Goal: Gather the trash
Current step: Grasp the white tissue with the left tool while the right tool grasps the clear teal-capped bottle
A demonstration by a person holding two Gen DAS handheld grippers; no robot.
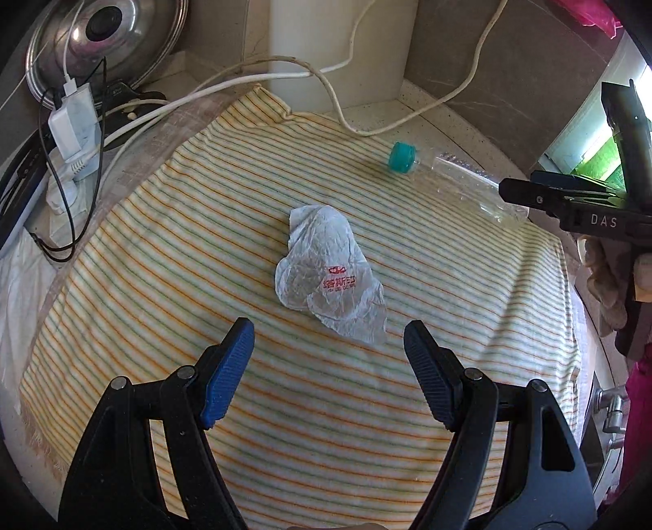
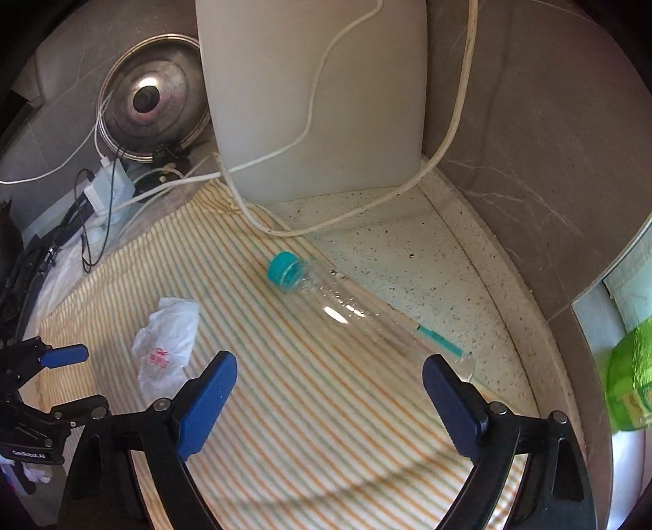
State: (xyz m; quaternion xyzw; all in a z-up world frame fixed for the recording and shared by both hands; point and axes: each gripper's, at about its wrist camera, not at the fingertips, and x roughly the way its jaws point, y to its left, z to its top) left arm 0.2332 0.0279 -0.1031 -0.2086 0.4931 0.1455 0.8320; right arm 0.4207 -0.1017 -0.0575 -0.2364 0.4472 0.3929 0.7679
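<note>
The crumpled white wrapper [image 1: 330, 277] with red print lies near the middle of the striped cloth [image 1: 163, 285]. The left gripper [image 1: 329, 346] is held low over the cloth, just short of the wrapper, fingers spread wide and holding nothing; the wrapper's near edge lies between the fingertips. The clear plastic bottle [image 2: 358, 314] with a teal cap [image 2: 285, 271] lies on its side across the cloth's far-right edge, its base on the speckled counter [image 2: 407, 252]. The right gripper [image 2: 330, 375] points at the bottle, fingers wide and empty; one fingertip appears to be just beside the bottle's base. Beyond the cloth run white cables [image 1: 326, 85], with a metal lid [image 1: 106, 36] leaning behind.
</note>
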